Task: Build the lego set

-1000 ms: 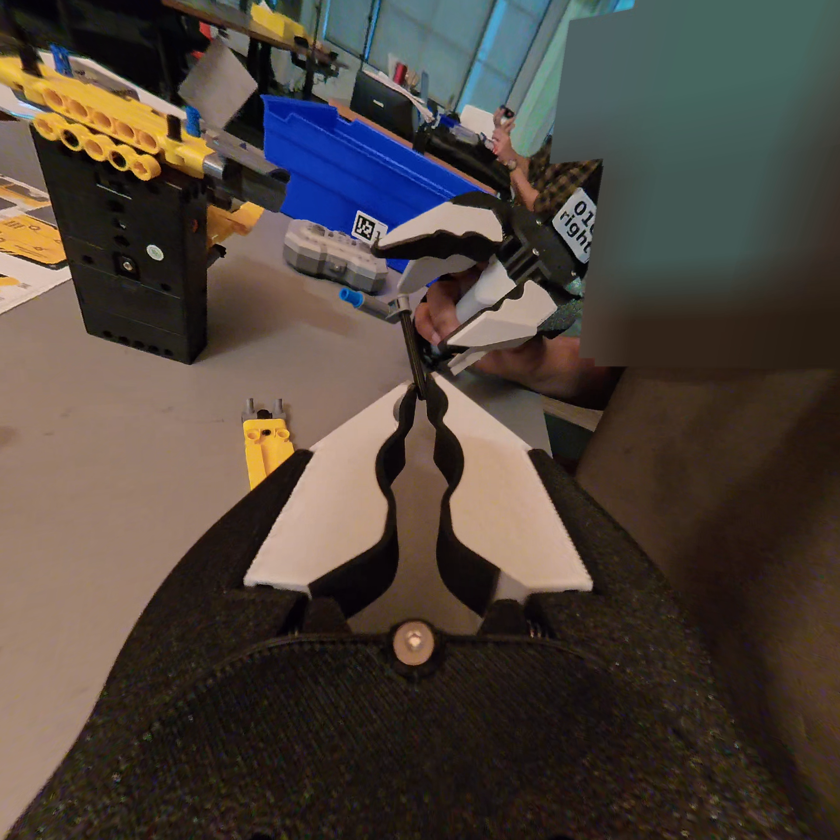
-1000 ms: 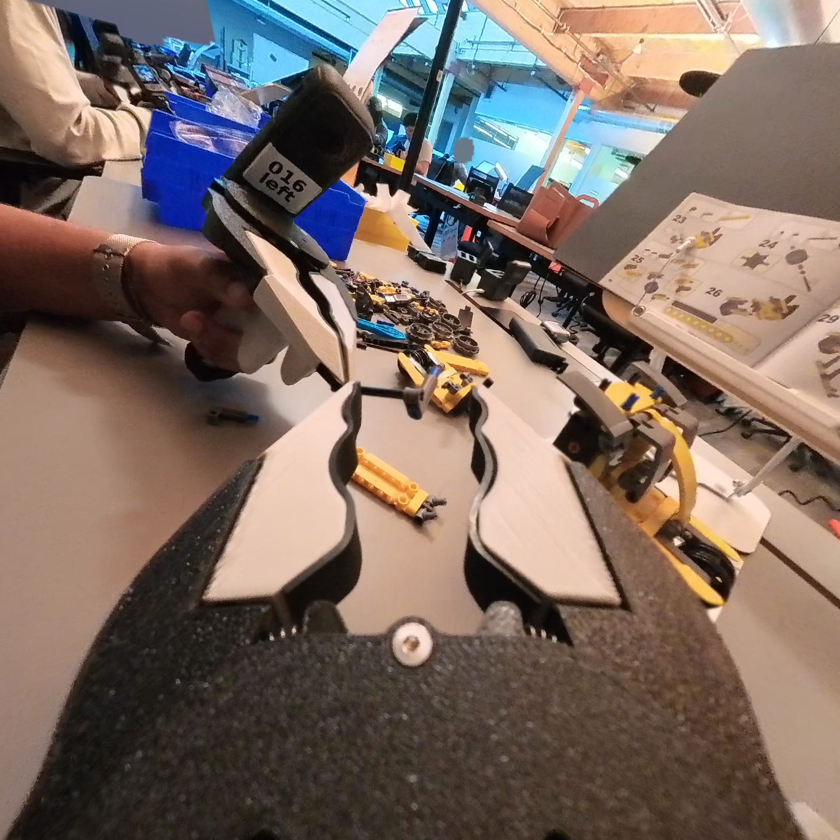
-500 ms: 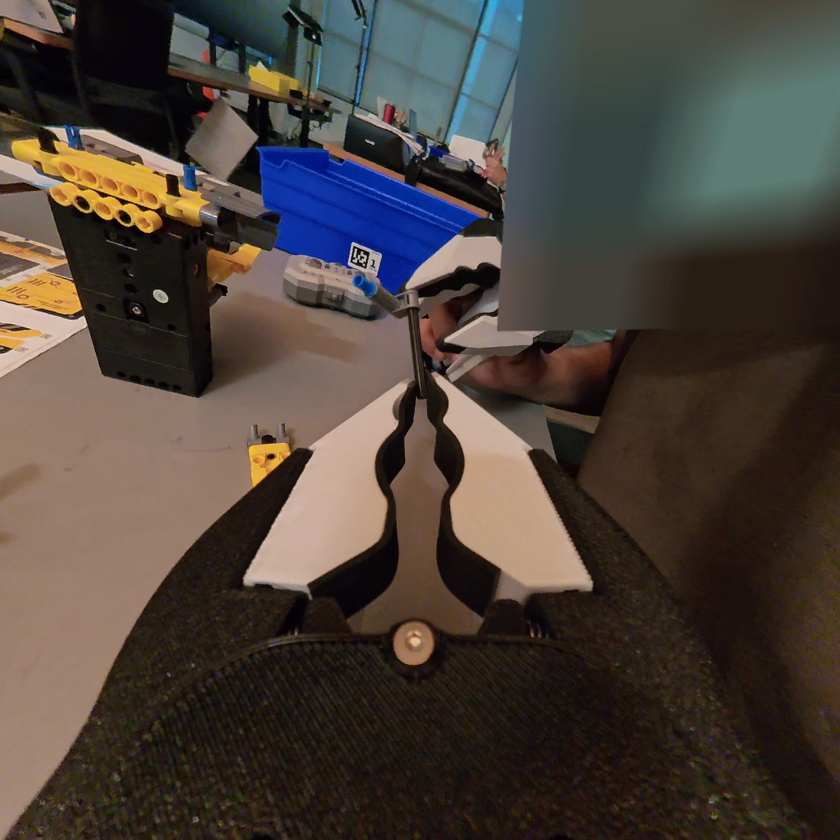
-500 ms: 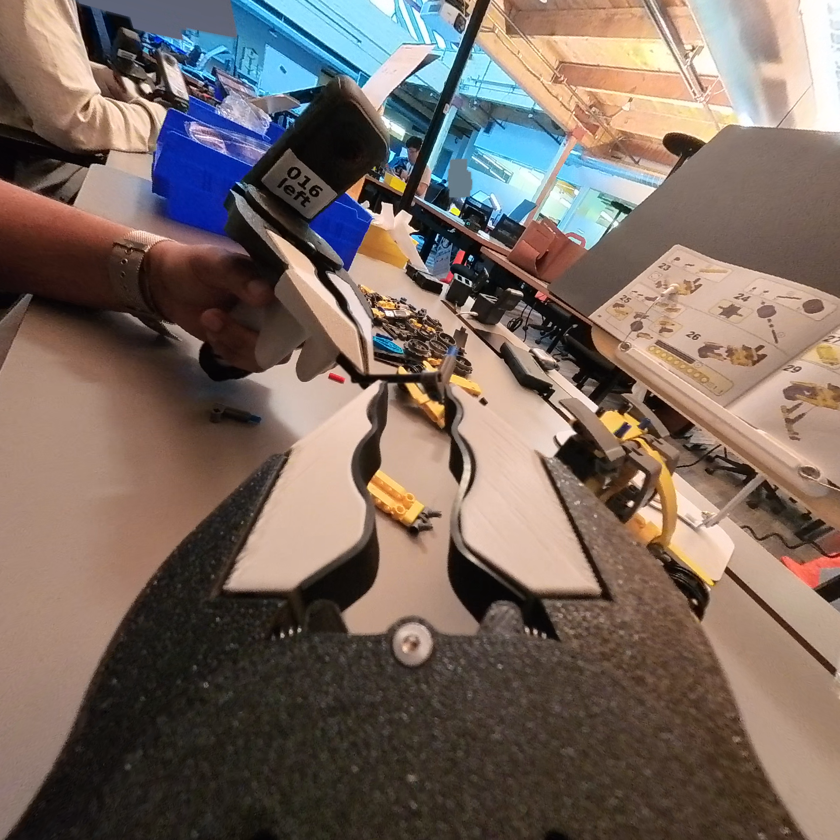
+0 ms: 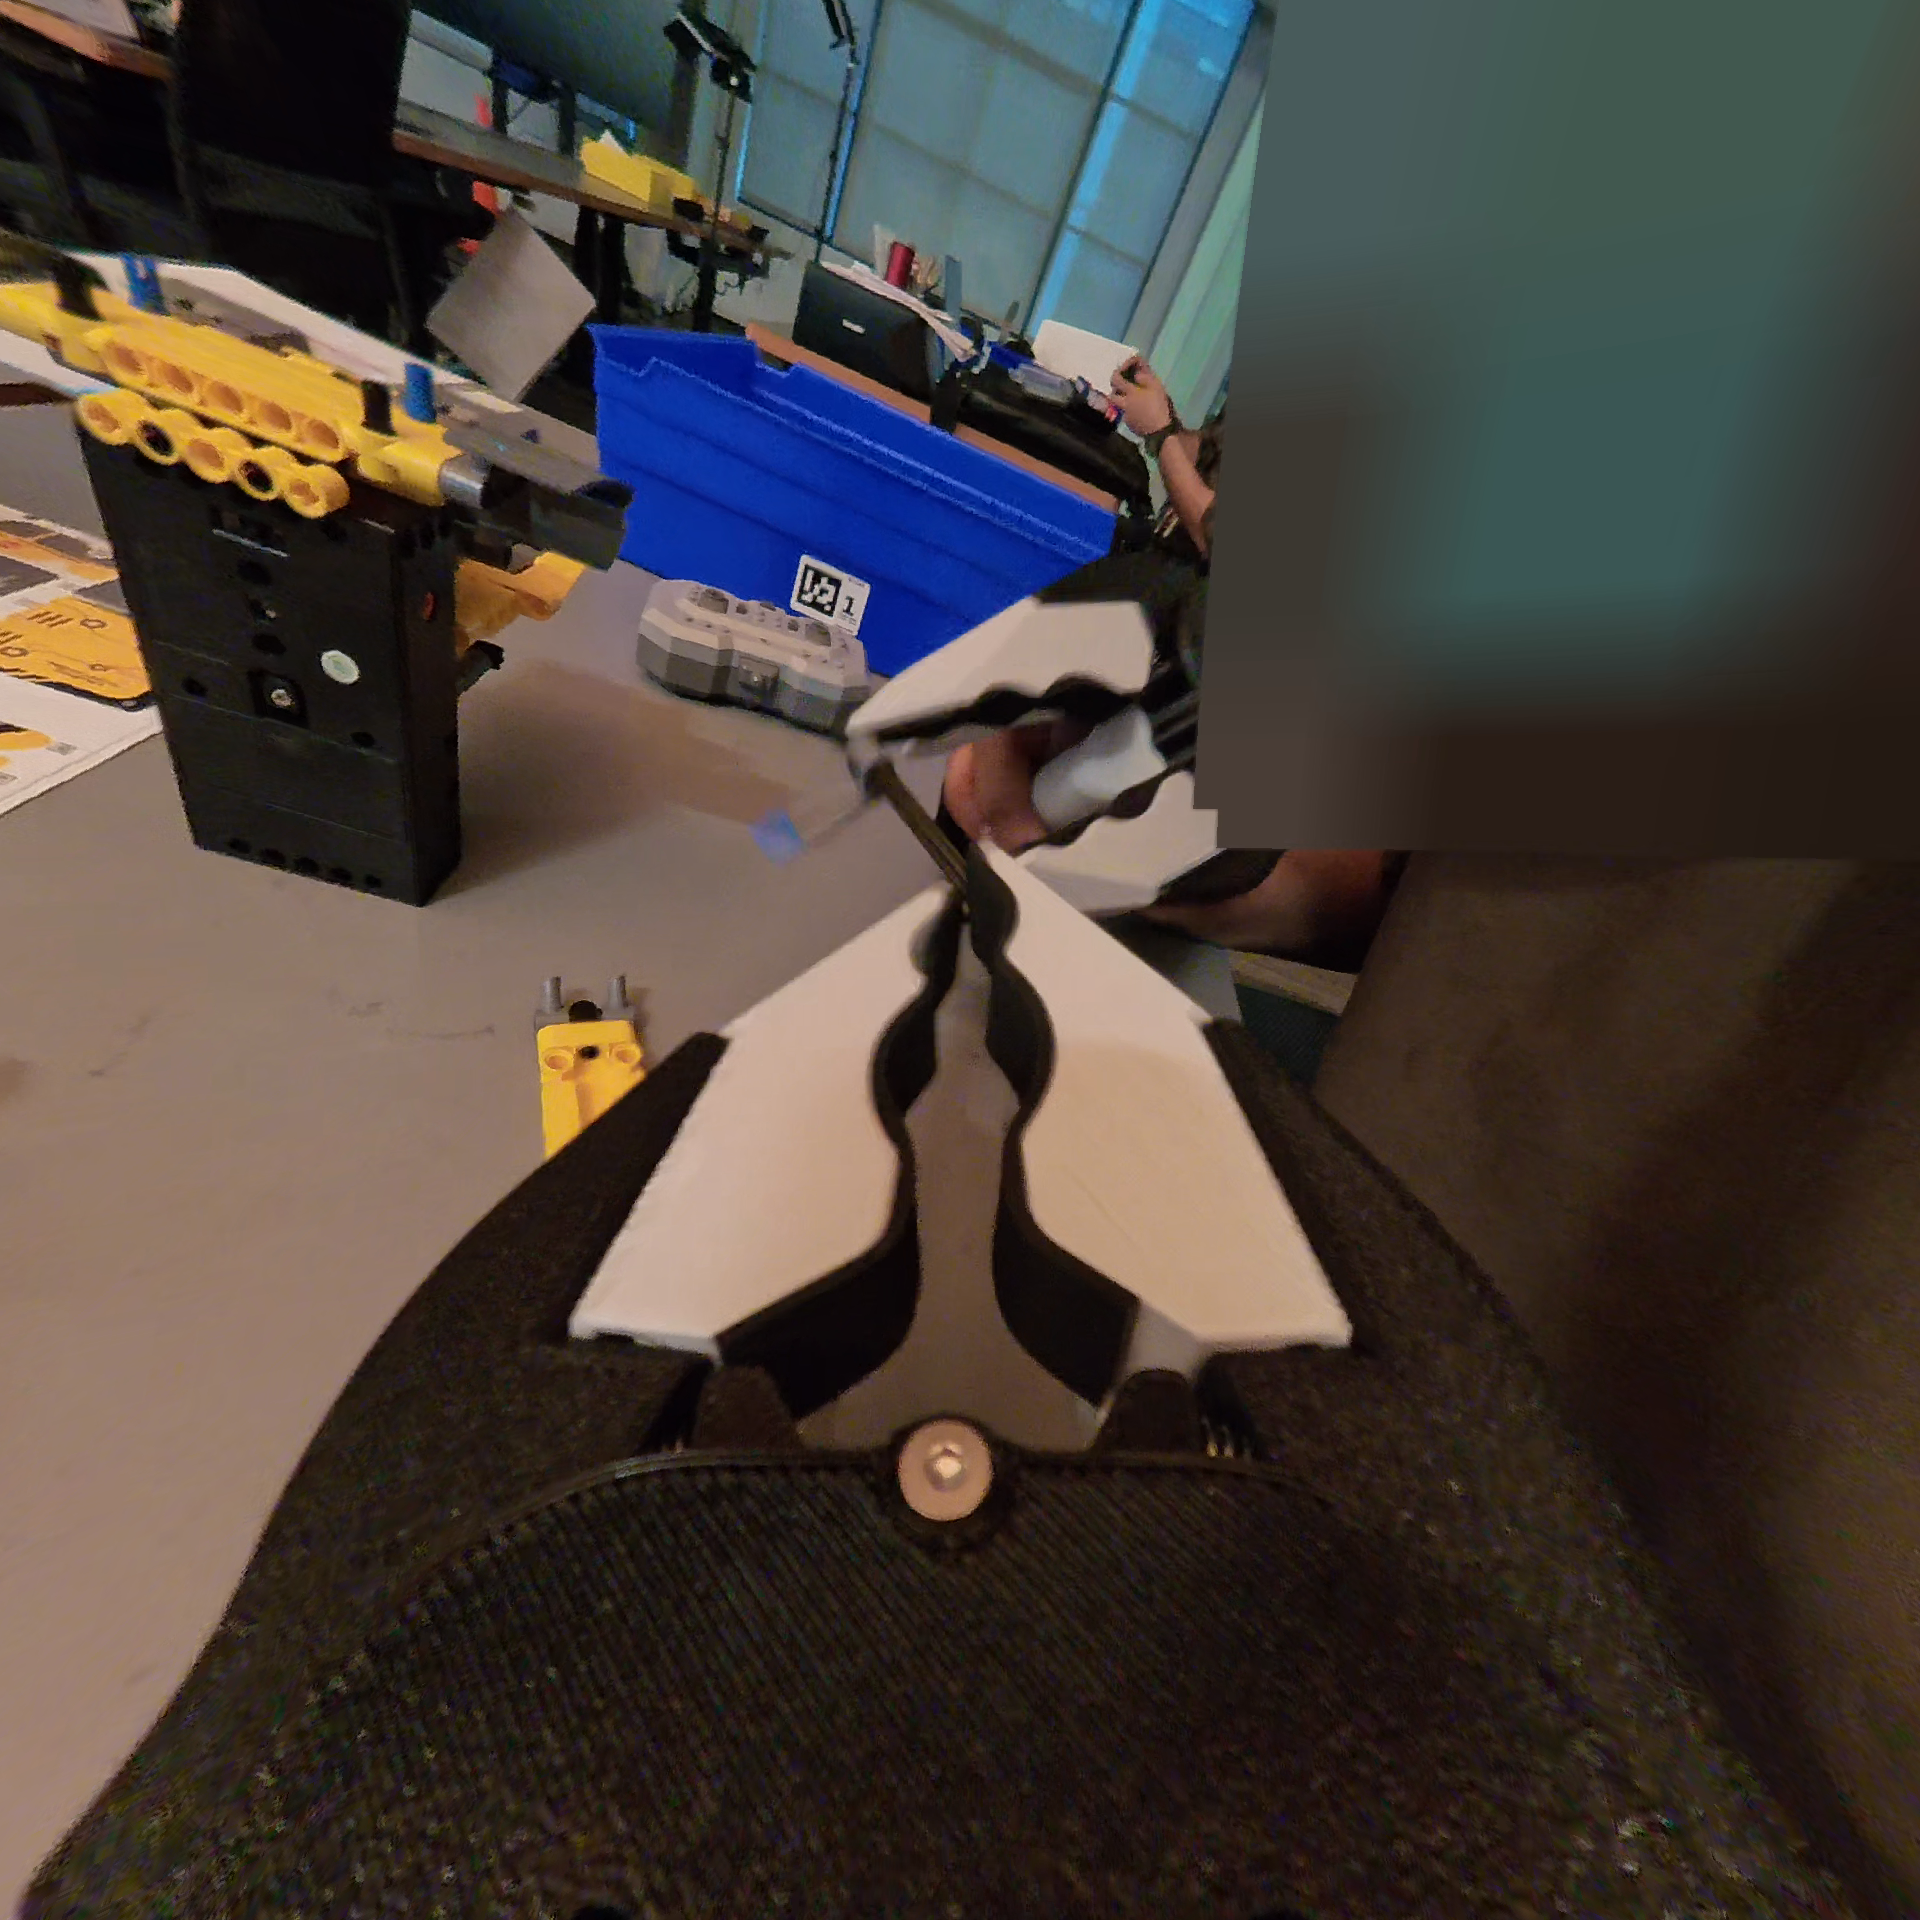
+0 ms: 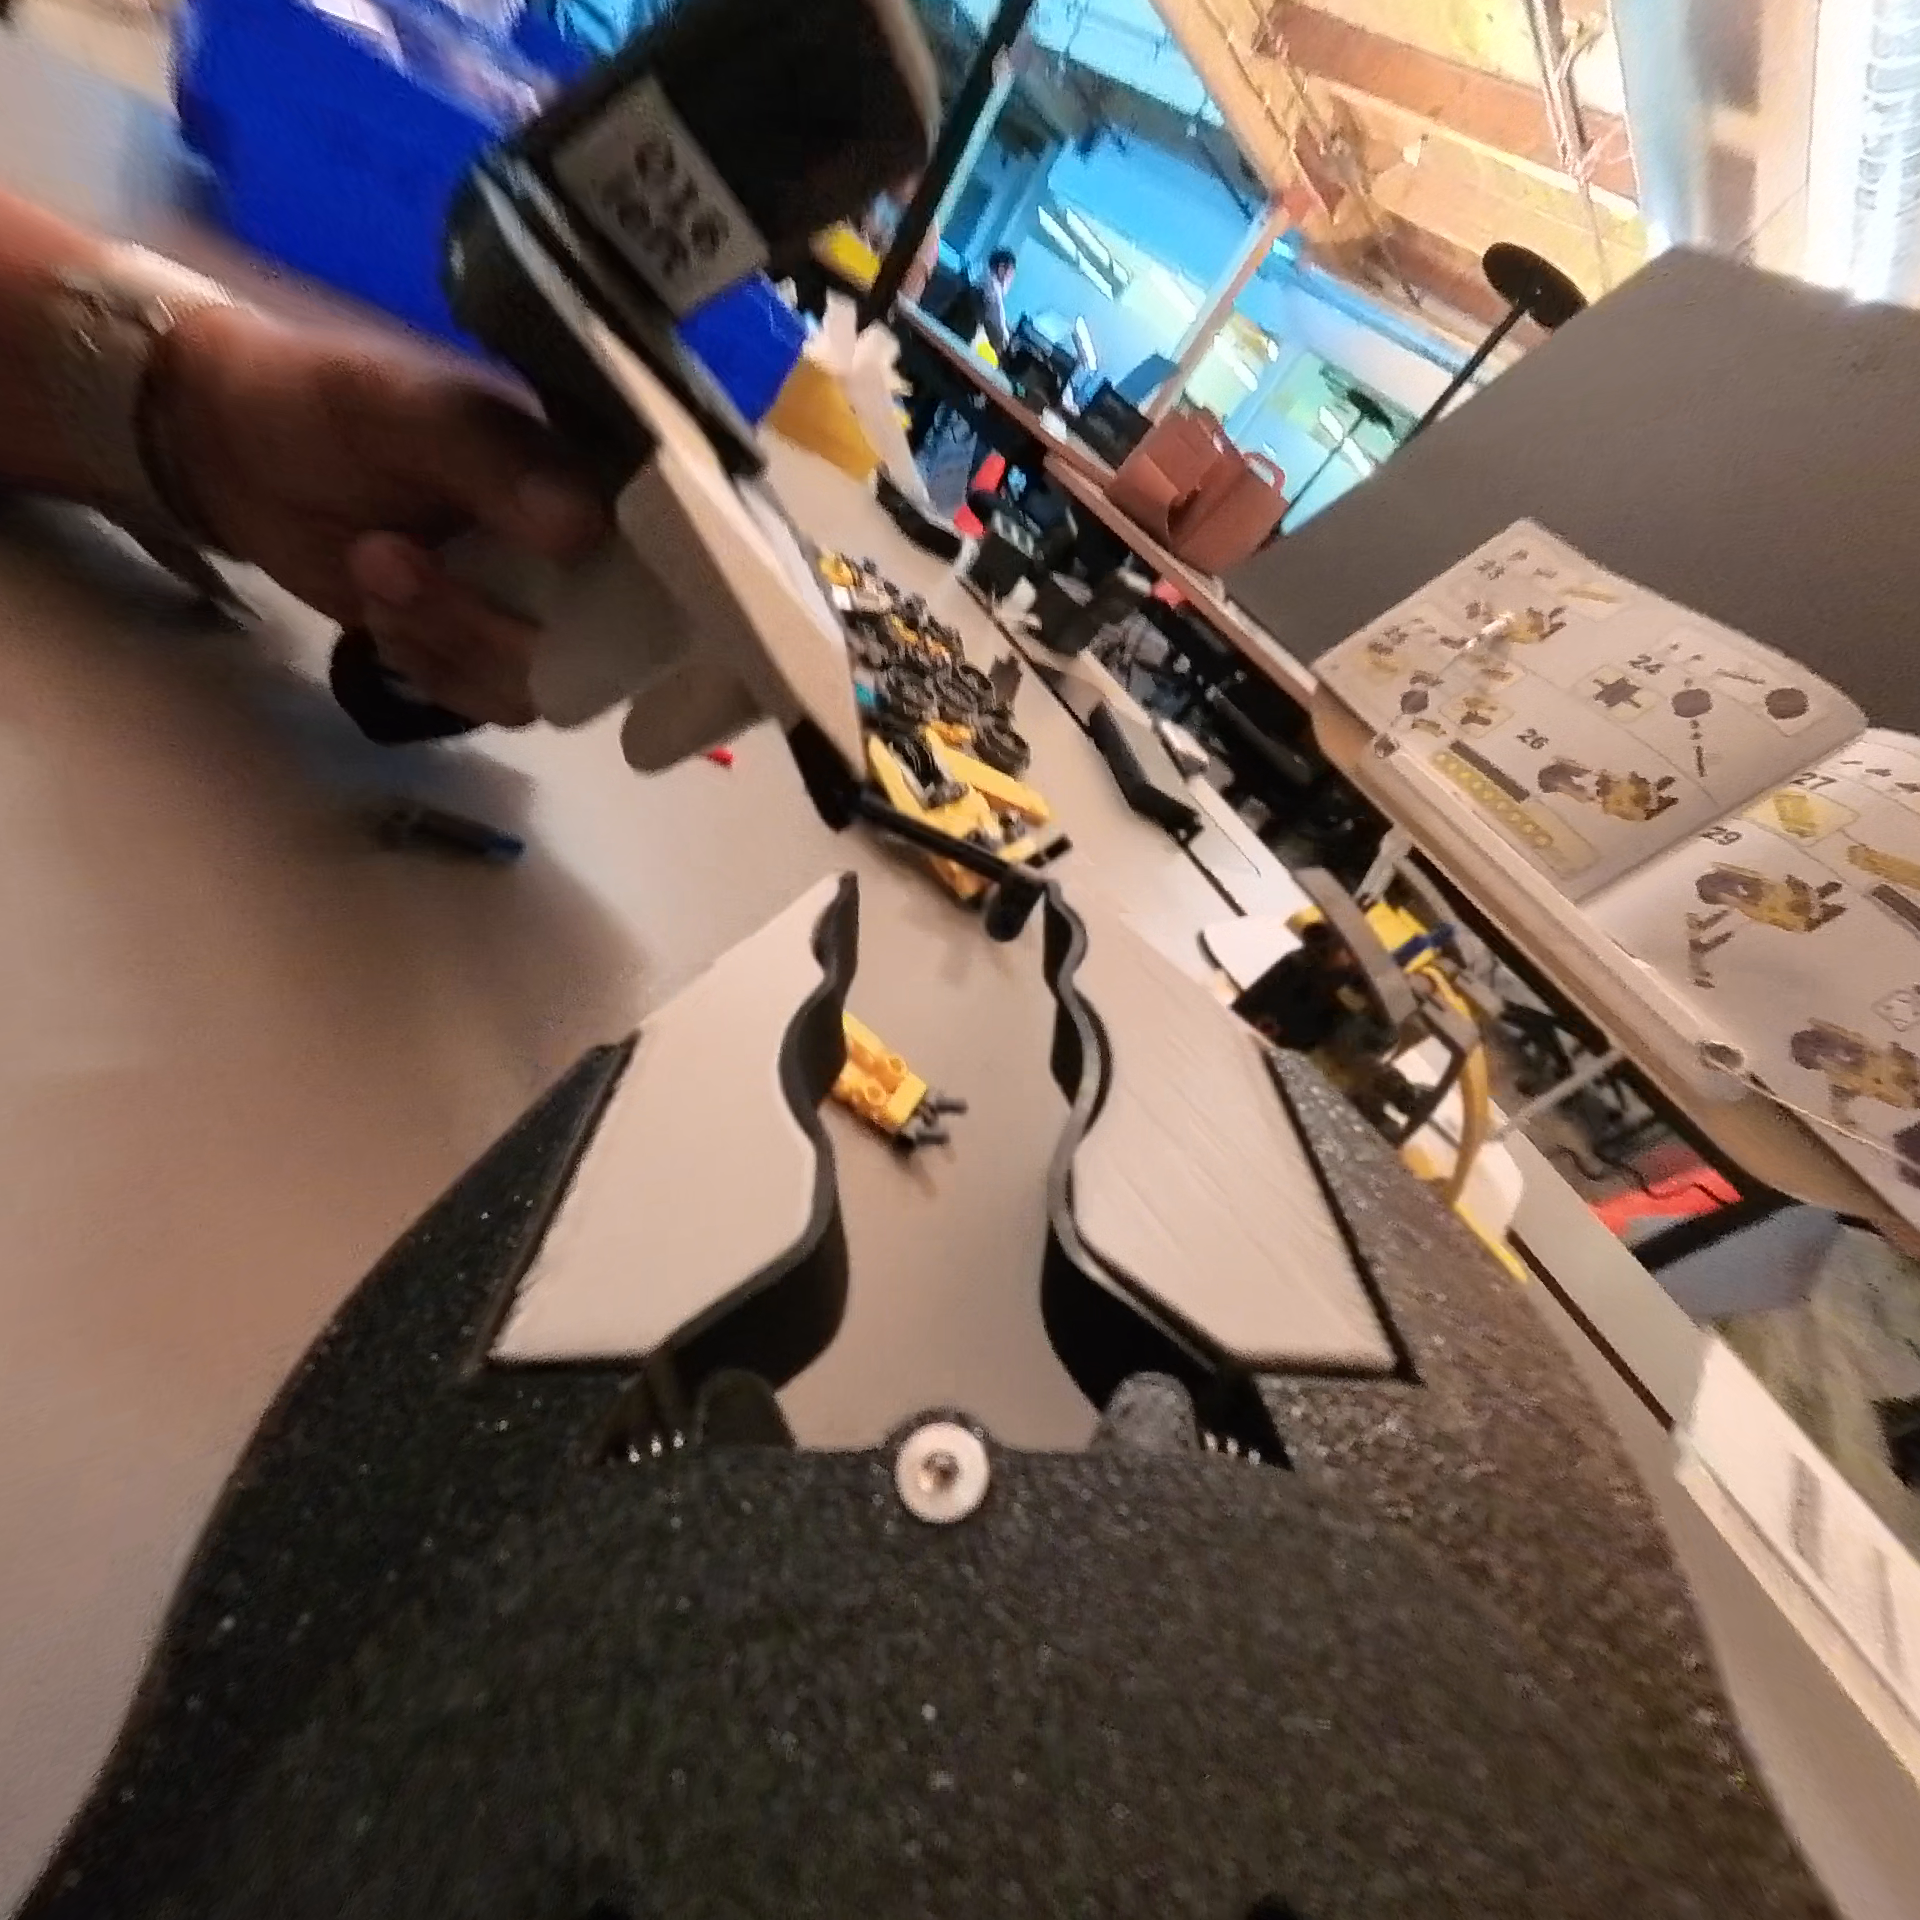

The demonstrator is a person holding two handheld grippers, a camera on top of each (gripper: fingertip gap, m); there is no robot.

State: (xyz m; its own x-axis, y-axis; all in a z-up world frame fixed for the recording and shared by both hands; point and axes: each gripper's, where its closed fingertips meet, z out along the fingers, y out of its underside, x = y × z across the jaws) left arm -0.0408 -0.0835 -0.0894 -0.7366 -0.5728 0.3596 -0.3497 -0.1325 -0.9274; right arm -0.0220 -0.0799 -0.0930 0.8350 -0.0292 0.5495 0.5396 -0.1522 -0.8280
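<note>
My left gripper (image 5: 966, 899) is shut on a thin black axle (image 5: 920, 826) and holds it above the grey table (image 5: 260, 1091). The axle slants up and to the left to a small grey connector with a blue pin (image 5: 790, 831), which is blurred. My right gripper (image 6: 951, 894) is open. The connector (image 6: 1013, 904) sits just inside its right fingertip, with the axle (image 6: 935, 847) running back to the blurred left gripper (image 6: 831, 769). A yellow beam with grey pins (image 5: 587, 1060) lies on the table below and also shows between the right fingers (image 6: 878, 1086).
A black and yellow model (image 5: 281, 644) stands at the left. A blue bin (image 5: 831, 488) and a grey battery box (image 5: 753, 649) sit behind. A pile of parts (image 6: 935, 707), an open instruction booklet (image 6: 1558, 727) and a loose pin (image 6: 447, 831) show in the right wrist view. Left and right tips are no more than a few centimetres apart.
My right gripper closed part-way about the connector, then opened wider, and has tilted. The axle in my left gripper has swung to slant left, with the blue pin end lower. Both views blur from motion.
</note>
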